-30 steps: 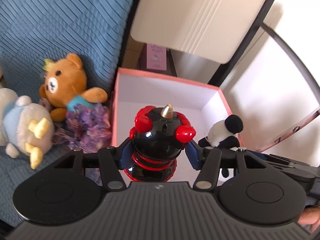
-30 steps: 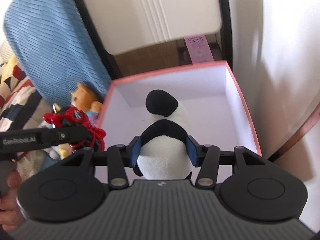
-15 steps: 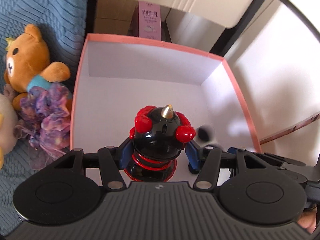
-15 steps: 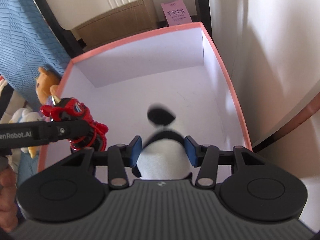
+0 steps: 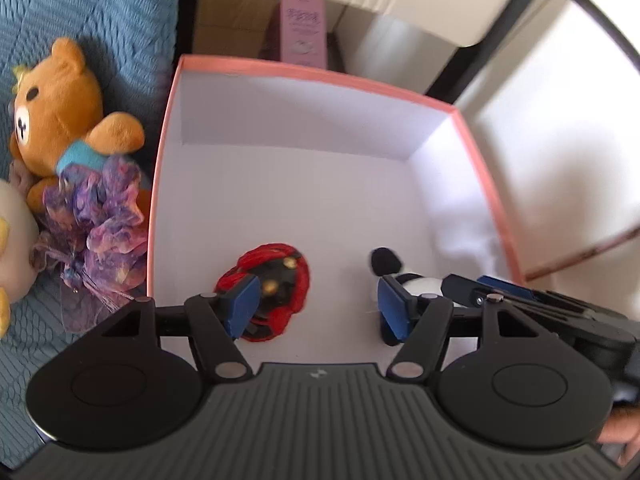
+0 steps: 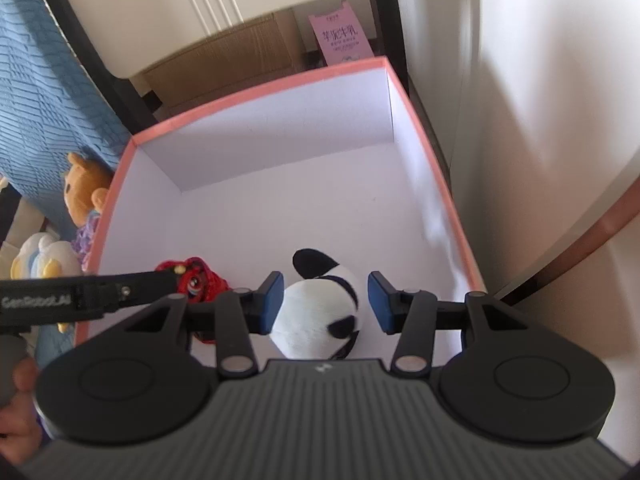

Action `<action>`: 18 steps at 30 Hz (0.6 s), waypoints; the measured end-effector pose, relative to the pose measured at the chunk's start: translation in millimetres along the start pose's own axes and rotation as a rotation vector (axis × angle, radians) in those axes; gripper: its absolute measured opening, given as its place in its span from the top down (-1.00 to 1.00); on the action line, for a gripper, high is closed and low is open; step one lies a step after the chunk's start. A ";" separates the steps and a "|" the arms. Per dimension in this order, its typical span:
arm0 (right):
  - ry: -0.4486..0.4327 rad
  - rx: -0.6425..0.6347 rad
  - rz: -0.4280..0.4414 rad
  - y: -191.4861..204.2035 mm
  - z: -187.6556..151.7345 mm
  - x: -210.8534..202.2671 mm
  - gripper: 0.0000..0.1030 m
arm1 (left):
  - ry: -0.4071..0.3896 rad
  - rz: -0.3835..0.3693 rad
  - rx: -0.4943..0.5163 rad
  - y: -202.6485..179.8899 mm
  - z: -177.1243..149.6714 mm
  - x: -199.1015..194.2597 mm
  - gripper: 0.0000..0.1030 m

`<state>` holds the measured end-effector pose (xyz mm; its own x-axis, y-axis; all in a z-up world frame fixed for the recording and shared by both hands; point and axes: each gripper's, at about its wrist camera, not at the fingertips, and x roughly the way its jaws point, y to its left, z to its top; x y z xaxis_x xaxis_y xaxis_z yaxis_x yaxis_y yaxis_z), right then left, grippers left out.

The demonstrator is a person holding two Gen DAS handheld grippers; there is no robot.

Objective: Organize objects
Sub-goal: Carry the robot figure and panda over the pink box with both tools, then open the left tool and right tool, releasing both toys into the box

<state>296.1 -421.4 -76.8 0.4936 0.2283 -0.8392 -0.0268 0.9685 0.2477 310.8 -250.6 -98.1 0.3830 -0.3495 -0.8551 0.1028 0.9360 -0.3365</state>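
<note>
A pink-rimmed white box lies open below both grippers. The red and black horned toy lies tipped over on its floor. My left gripper hangs just above it with its jaws opening; neither pad presses on the toy. The black and white panda plush rests on the box floor between the pads of my right gripper. The plush meets the left pad, and a thin gap shows at the right pad. In the left wrist view the panda pokes out past the right gripper's fingers.
Left of the box, on a blue blanket, lie a brown teddy bear, a purple flower bunch and a pale plush. A pink carton and cardboard stand behind the box under a chair. A white wall is at the right.
Both grippers sank into the box. The left jaws widened and the red toy dropped out, tipping onto the box floor. The panda turned and settled onto the floor.
</note>
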 end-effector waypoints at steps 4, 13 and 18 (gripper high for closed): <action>-0.024 0.002 -0.006 4.4 0.2 -20.4 0.04 | -0.020 -0.001 0.032 -7.7 -5.6 -20.0 -0.37; -0.099 -0.021 -0.012 27.6 -12.0 -81.7 0.03 | -0.118 -0.066 0.063 -12.0 -26.8 -98.0 -0.37; -0.156 -0.035 -0.025 44.3 -26.1 -119.6 0.03 | -0.181 -0.110 0.062 -8.2 -45.6 -144.6 -0.37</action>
<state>213.2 -403.1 21.8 0.6238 0.1879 -0.7586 -0.0417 0.9773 0.2078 212.7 -209.7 10.2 0.5242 -0.4419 -0.7280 0.2070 0.8953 -0.3944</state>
